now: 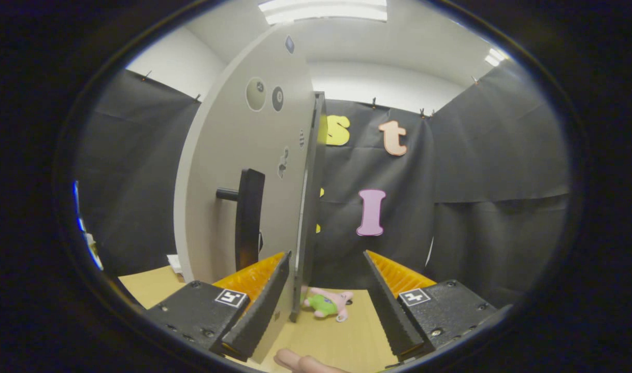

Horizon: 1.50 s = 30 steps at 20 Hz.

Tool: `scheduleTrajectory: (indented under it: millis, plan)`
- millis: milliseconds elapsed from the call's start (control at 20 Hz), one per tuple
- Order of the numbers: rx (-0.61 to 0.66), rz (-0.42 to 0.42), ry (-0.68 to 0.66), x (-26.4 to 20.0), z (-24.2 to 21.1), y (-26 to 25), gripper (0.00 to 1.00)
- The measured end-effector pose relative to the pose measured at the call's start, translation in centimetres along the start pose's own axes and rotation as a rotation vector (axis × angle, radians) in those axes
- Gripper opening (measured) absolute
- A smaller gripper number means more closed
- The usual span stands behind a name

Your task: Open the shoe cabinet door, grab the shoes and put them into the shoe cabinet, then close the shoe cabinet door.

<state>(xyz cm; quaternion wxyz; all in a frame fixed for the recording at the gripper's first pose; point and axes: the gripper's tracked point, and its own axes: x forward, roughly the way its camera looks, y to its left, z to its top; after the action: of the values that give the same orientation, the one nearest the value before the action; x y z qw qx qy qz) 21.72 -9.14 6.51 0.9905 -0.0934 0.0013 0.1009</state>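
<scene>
The shoe cabinet door stands ajar and nearly edge-on to you — its free edge rises upright just inside your left finger, so the panel's face runs away from you to the left, with the long dark handle standing vertically on that face, beyond and slightly left of the left finger.

Your hand-held gripper is wide open and holds nothing. The left finger sits close against the door's lower edge, possibly touching it; you cannot tell contact for certain from here. The right finger is well apart from the door, over bare table.

Just ahead between the fingers, a small pink and green plush toy lies on the table beside the door's foot. A fingertip shows at the near table edge.

As for the task, the door looks part-way swung. Which way it goes next is a judgement you must make — no shoes can be made out.
</scene>
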Motion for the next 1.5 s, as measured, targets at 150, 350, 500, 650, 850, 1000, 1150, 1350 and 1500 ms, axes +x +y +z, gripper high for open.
scheduleTrajectory:
  millis: [150,350,500,650,850,1000,1150,1350,1500]
  plan:
    - [0.011,0.026,0.010,-0.1,0.1,1.9,0.92]
    - [0.016,0.044,0.015,0.4,0.3,4.5,0.92]
    - [0.019,0.069,0.017,0.8,0.4,7.0,0.92]
    - [0.027,0.075,0.014,1.3,0.6,9.3,0.92]
    - [0.043,0.038,0.003,2.6,0.7,12.2,0.92]
    - [0.043,0.021,-0.004,3.7,0.8,15.1,0.92]
    - [0.069,0.022,0.016,5.9,0.3,18.7,0.92]
    - [0.071,0.027,0.021,10.1,0.0,24.0,0.92]
    - [0.061,0.018,0.059,12.0,-2.2,26.0,0.97]
